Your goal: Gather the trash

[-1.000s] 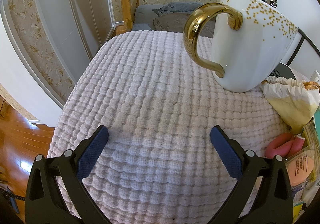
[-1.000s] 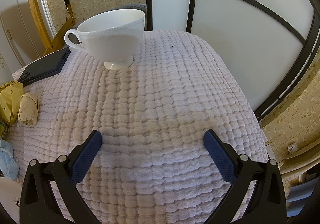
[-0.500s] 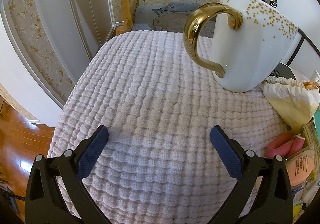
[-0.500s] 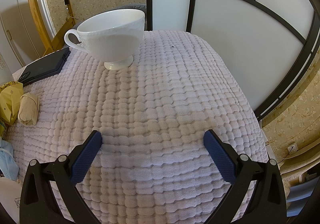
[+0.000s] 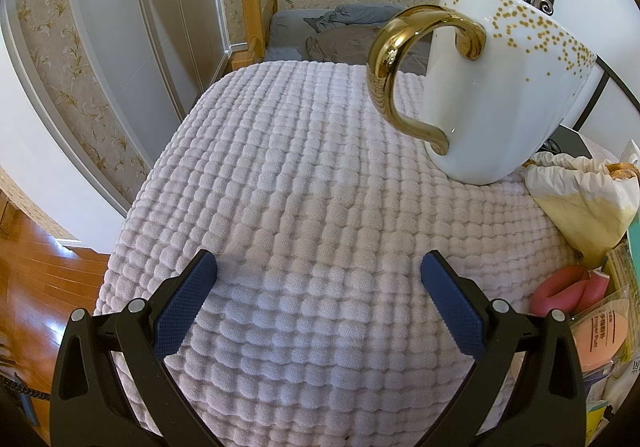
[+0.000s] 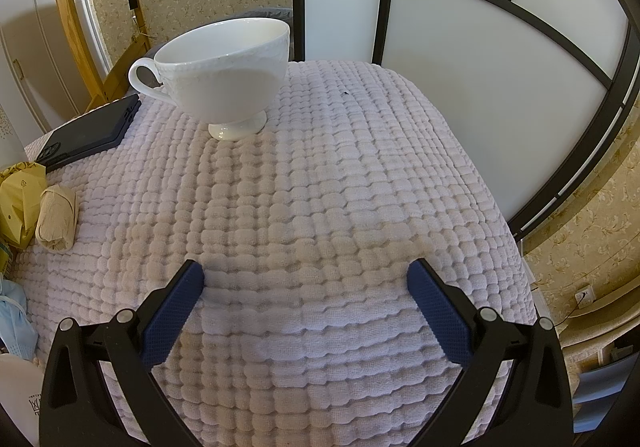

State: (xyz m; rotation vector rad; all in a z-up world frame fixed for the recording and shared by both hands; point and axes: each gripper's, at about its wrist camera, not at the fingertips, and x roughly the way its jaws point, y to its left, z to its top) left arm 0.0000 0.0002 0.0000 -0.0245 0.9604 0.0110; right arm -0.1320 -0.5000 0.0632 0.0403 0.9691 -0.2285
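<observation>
Both the left gripper [image 5: 318,271] and the right gripper [image 6: 305,281] are held wide, empty. The crumpled wrapper [image 6: 57,217] lies far left; the footed cup [image 6: 224,73] could be knocked during reaching.

White mug [image 5: 500,95] — gold dots, gold handle; lilac waffle-textured blanket [image 5: 304,183]; blue fingers [image 6: 172,311].

I count two cups [image 5: 500,95] [image 6: 224,75], one phone [image 6: 88,135], one paper wad [image 6: 56,217], one face mask [image 6: 14,319], and one yellow bag [image 6: 18,199].
</observation>
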